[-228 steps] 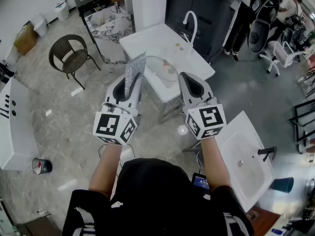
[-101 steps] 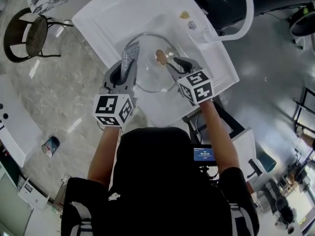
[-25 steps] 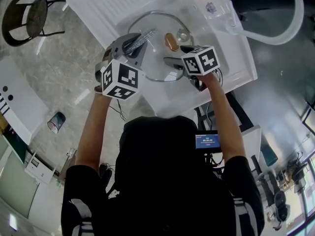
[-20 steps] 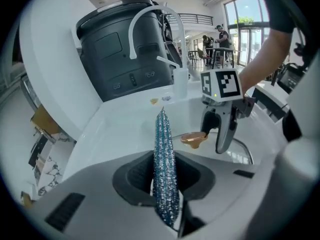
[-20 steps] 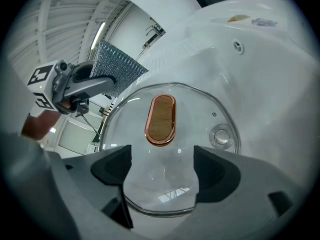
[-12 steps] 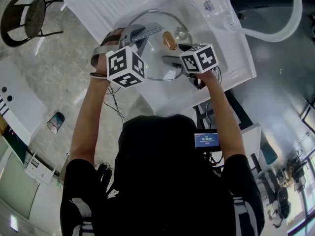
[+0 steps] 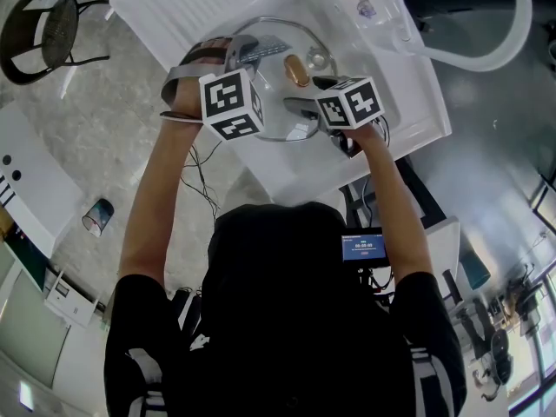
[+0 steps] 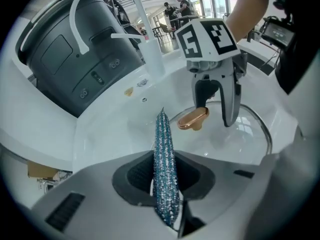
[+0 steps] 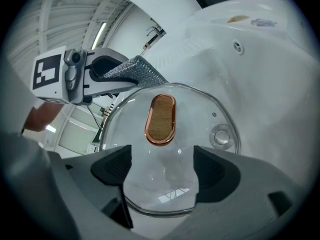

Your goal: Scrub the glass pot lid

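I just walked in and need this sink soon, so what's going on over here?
A person stands at a white sink with a hand-held gripper in each hand. The left gripper is clamped on a sparkly scrubbing cloth, held over the far side of the glass lid, which lies in the basin with its knob up. The right gripper is open, jaws apart over the near part of the lid, closed on nothing. Whether the cloth touches the glass is unclear.
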A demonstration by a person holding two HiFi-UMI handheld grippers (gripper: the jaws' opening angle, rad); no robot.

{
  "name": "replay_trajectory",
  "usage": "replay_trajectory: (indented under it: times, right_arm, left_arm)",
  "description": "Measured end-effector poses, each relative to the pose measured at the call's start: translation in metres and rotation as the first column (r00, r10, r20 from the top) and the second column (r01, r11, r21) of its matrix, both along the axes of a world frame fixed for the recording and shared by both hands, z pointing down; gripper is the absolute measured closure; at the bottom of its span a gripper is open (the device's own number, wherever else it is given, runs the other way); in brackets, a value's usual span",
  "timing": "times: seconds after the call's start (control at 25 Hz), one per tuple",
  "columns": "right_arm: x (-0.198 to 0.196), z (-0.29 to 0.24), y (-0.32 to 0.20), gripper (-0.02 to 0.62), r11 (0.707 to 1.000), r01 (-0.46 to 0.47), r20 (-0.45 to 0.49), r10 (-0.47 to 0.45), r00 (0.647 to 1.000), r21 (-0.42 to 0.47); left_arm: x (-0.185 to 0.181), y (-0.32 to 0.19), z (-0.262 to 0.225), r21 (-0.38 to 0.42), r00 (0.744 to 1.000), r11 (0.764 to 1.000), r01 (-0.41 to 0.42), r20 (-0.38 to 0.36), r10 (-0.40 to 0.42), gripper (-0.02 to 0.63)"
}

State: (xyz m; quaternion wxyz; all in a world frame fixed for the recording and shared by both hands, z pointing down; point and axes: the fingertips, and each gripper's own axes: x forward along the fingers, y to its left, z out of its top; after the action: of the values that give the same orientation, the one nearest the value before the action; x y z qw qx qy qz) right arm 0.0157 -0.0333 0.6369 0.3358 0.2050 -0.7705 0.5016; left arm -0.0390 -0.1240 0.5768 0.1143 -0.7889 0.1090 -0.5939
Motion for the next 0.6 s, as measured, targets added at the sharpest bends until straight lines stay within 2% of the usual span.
replay_trajectory:
  times: [0.24,0.6]
  right_arm:
    - [0.000,0.002,0.002,0.230,1.000,0.000,0.003,0.000,1.000,-0.003]
    - [0.000,0.000,0.000,0.230,1.000,0.009,0.005,-0.009,1.000,0.003]
  left_arm:
    - [-0.008,0.002,0.019,0.018,0.990,0.995,-0.093,0.112,0.091,0.532]
    - [-0.009,0.002,0.027,0.035,0.975,0.987,-0.155,0.168,0.147,0.532]
